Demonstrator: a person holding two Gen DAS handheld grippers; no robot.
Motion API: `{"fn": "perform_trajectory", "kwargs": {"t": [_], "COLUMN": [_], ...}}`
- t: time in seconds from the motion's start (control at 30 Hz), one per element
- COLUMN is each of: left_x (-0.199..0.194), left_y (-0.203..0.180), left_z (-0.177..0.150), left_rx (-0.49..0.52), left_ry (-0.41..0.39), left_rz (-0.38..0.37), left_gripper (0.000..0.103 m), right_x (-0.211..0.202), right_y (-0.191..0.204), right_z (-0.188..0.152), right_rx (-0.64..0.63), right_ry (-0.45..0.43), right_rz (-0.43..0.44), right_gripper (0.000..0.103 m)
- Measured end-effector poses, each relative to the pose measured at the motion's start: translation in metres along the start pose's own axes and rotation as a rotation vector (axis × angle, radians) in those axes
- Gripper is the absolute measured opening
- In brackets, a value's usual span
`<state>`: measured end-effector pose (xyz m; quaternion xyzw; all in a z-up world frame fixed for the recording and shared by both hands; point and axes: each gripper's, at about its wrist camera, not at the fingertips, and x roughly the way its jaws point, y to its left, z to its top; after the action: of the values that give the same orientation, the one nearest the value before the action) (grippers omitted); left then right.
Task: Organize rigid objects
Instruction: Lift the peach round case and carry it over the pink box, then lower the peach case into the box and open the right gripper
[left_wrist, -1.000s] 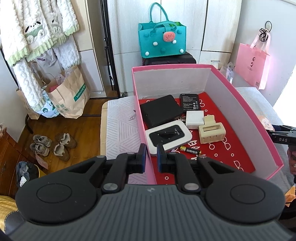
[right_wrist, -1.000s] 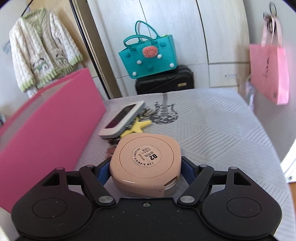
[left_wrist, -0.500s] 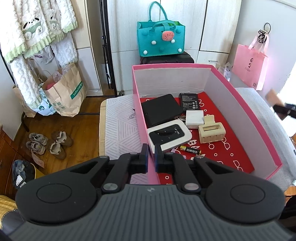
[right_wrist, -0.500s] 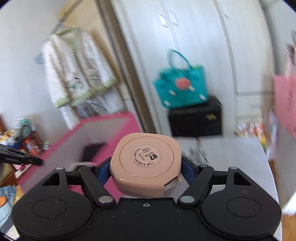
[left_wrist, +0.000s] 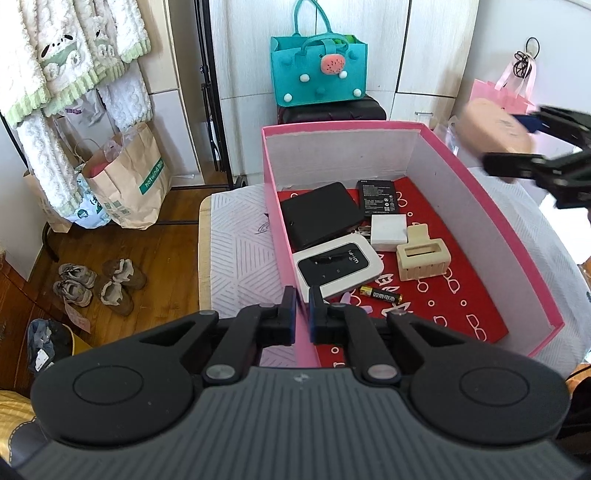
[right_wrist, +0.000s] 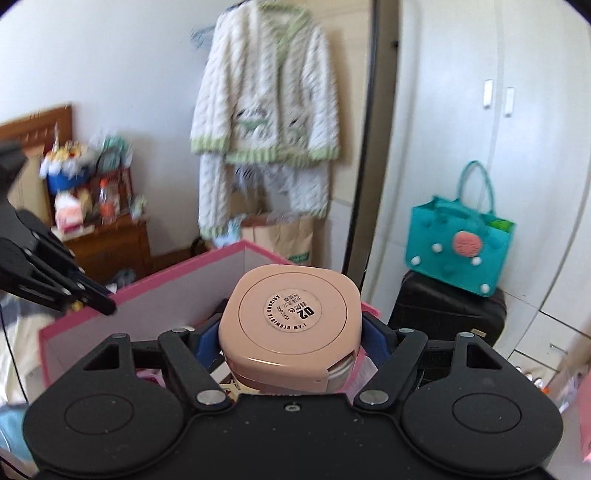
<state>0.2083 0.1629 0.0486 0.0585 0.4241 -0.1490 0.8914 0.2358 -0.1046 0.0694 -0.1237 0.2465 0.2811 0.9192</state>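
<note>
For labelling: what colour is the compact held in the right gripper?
Peach-pink compact, clearest in the right wrist view.

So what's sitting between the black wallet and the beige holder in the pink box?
In the left wrist view, a white square block lies between the black wallet and the beige holder on the pink box floor.

Left gripper (left_wrist: 302, 300): pitched downward, jaws pinched nearly together on the near wall of the pink box (left_wrist: 484, 206), one finger either side of it.
Right gripper (right_wrist: 290, 334): raised in the air, jaws spread wide and clamped on both sides of a peach rounded-square case (right_wrist: 290, 325).
Right gripper, from the left wrist view: blurred at the upper right edge.
</note>
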Motion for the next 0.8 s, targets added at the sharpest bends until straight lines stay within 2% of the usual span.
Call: {"fn": "perform_trajectory", "kwargs": {"t": [0.13, 0.33, 0.8], "left_x": [0.001, 0.001, -0.001], "left_y": [-0.005, -0.011, -0.019], "left_z": [0.001, 0.002, -0.001], "left_rx": [0.027, 0.059, 0.097], "left_ry": [0.001, 0.007, -0.005], "left_rz": [0.025, 0.051, 0.083], "left_gripper": [0.006, 0.006, 0.006], "right_x": [0.027, 0.051, 0.099], "right_y": [0.02, 0.042, 0.049], "right_z": [0.003, 0.004, -0.002], "right_rx": [-0.114, -0.214, -0.313], "right_ry": [0.069, 0.138, 0.321], "right_rz": [-0.012, 0.06, 0.057], "right_gripper": [0.08, 0.08, 0.079]}}
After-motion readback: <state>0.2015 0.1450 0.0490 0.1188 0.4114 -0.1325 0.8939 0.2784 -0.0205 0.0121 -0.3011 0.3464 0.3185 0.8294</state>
